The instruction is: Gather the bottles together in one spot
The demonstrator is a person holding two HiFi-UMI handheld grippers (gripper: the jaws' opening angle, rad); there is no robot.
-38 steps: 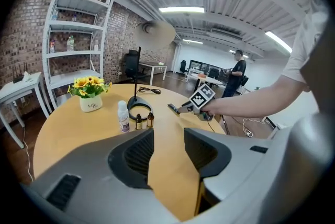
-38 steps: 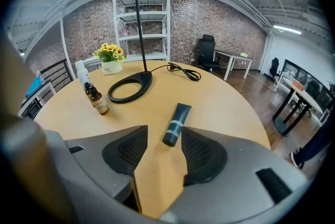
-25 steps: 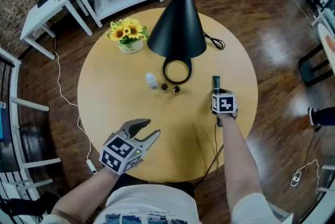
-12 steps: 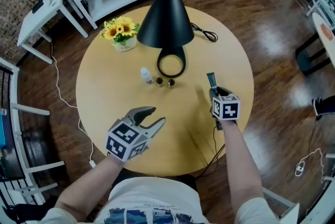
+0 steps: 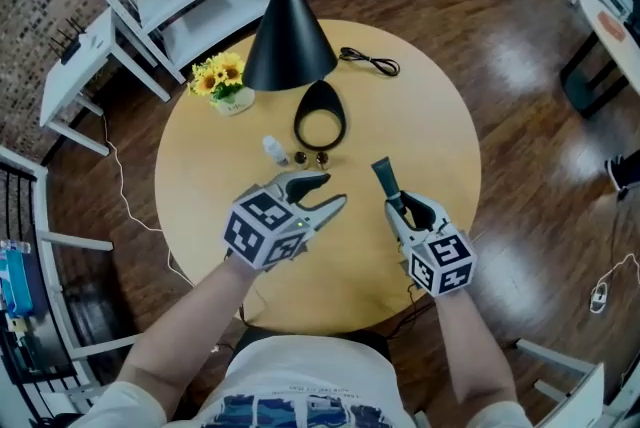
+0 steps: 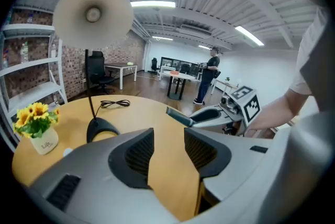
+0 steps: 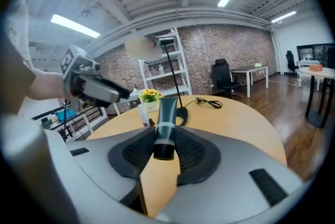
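Head view: right tongs (image 5: 398, 206), lower centre-right, clenched on dark tube bottle (image 5: 384, 181), seemingly held off bench (image 5: 440, 136), prob. for carrying to the cluster. Left tongs (image 5: 320, 197) released, empty, hovering just below white bottle (image 5: 273, 150) & two small dark bottles (image 5: 301, 157), grouped beside lamp base (image 5: 320, 121) at frame centre. Pot (image 5: 232, 100), upper left, w/ sunflowers.

Left gripper view: pads apart, only bare bench btw them; tube (image 6: 178, 115) centre right.

Right gripper view: tube (image 7: 164, 123) pinched at near end, pointing toward white bottle (image 7: 142, 113) & pot (image 7: 152, 105). Bottles' contents not visible.
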